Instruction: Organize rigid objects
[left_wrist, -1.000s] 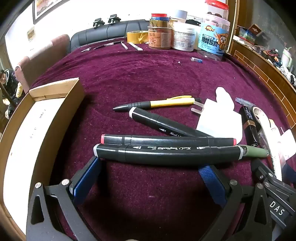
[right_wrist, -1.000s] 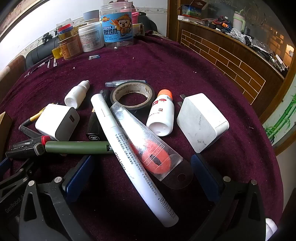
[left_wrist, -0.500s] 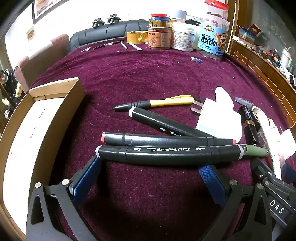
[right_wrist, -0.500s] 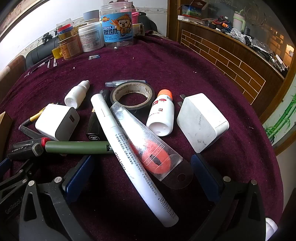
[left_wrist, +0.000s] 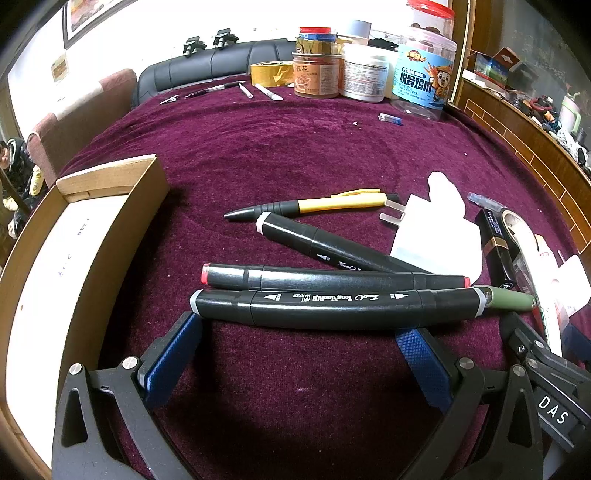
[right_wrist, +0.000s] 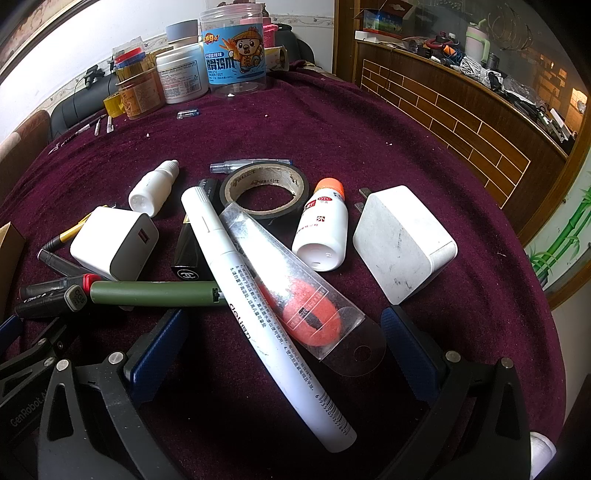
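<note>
Since the grey-capped black art marker (left_wrist: 332, 308) lies crosswise just beyond the spread left gripper (left_wrist: 301, 345), nearer than the spread right gripper (right_wrist: 284, 334), it needs wrist rotation; cardboard box (left_wrist: 122, 229) sits left.

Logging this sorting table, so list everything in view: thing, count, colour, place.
art markers: three, black, in front of left tool
pen: one, yellow and black, beyond the markers
green pen: one, olive, between the two piles
cardboard box: one, brown, left edge
white marker: one, diagonal, between right tool's fingers
clear sleeve: one, orange item inside, beside the white marker
tape roll: one, black, centre
bottles: two, white, one orange-capped
chargers: two, white
lipstick case: one, black
jars: several, far edge
tablecloth: one, maroon
left tool: open, blue pads
right tool: open, blue pads
</note>
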